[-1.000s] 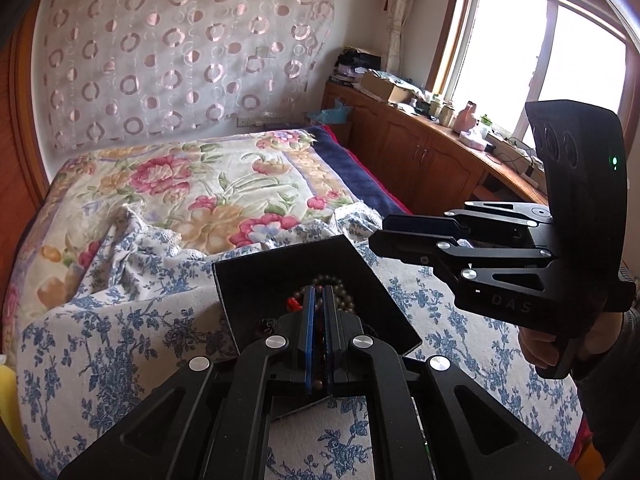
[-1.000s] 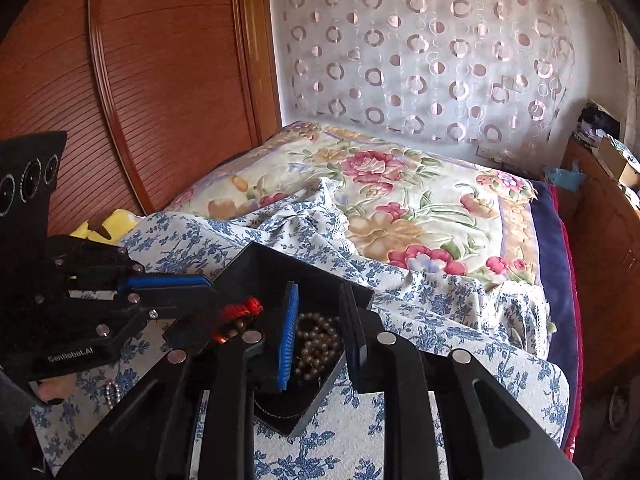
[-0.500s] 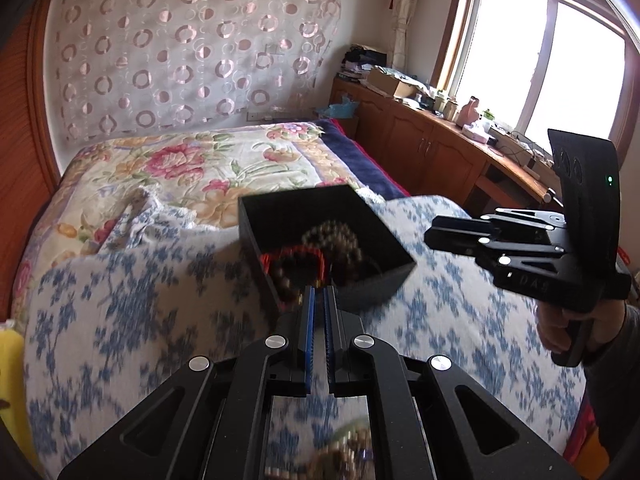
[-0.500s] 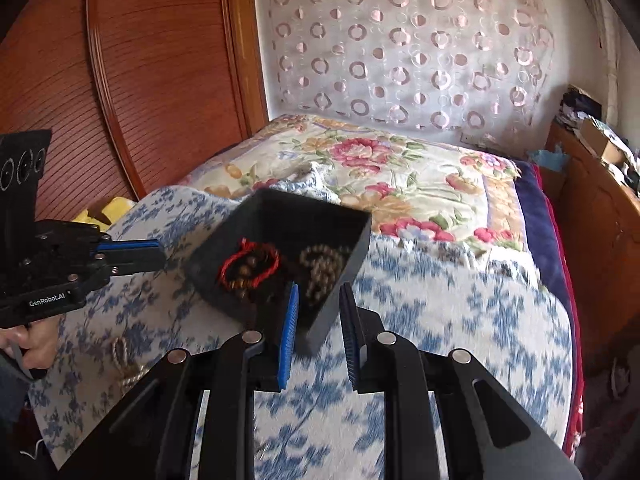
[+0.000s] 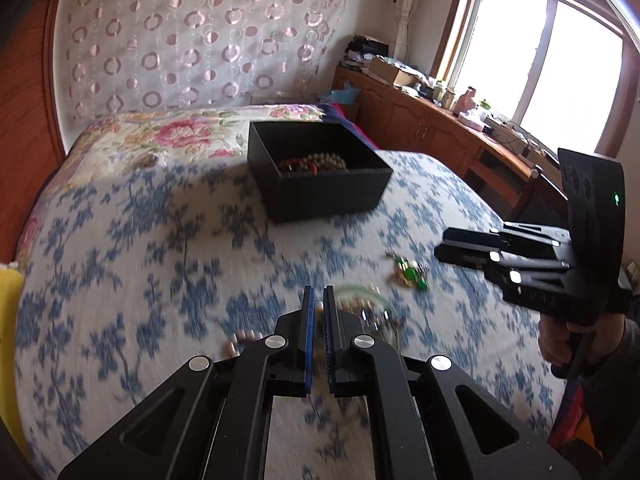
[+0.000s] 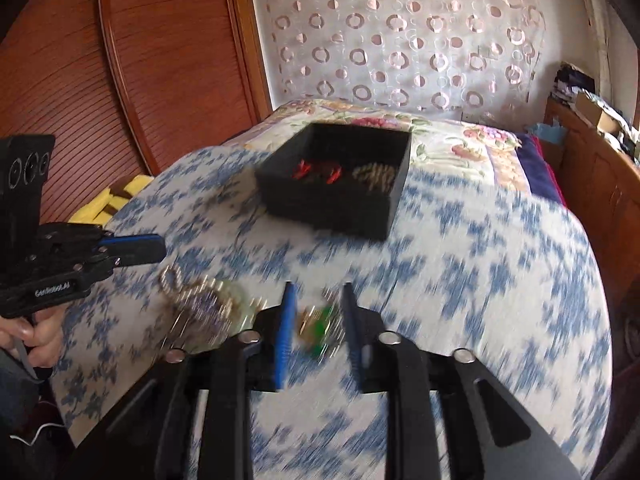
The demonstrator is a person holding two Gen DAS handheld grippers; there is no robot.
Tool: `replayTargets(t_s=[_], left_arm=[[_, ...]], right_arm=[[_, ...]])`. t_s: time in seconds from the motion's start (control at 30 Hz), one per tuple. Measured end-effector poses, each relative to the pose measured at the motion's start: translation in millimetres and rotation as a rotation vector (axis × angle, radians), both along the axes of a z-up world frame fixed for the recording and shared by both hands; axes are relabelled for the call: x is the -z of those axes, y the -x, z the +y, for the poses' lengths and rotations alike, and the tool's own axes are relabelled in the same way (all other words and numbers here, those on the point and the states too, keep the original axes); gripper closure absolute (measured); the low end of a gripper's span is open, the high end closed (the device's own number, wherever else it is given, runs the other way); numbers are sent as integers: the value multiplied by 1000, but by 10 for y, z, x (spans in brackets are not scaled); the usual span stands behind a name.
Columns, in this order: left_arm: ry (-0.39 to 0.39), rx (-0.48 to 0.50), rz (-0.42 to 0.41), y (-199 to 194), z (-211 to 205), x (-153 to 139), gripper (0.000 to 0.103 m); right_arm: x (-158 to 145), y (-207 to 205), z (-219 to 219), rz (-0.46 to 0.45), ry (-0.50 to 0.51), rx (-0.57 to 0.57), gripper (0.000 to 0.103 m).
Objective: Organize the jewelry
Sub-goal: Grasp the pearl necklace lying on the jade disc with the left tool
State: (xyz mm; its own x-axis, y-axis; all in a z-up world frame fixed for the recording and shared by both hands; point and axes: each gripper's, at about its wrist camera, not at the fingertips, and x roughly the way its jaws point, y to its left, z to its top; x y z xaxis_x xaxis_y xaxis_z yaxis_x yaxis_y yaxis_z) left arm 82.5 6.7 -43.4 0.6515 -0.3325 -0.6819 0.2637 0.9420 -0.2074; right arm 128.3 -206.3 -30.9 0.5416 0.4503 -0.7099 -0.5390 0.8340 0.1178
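Right wrist: opening right tool (image 6: 316, 320) frames green jewelry (image 6: 320, 320).

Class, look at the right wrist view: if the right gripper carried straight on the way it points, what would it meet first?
Most likely the green jewelry piece lying on the blue-flowered bedspread; it sits between the opening jaws of the right gripper. Blur leaves depth uncertain.

Only clear text: "GenRobot.AI", white print on the side of the left gripper (image 6: 140, 250) body, seen from the right wrist view. The right gripper (image 5: 456, 250) has raised letters on its body, too blurred to read.
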Motion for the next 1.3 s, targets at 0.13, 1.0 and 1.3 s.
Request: replayTargets(t_s=[0.13, 1.0, 1.3], left_arm=[[13, 6, 27, 112, -12, 106, 100], [-295, -38, 120, 134, -106, 337, 74], [-403, 21, 66, 35, -285, 372, 66]], right_arm=[[142, 264, -65, 23, 5, 3, 55], [270, 573, -396, -1, -43, 7, 55], [260, 606, -409, -18, -43, 12, 55]])
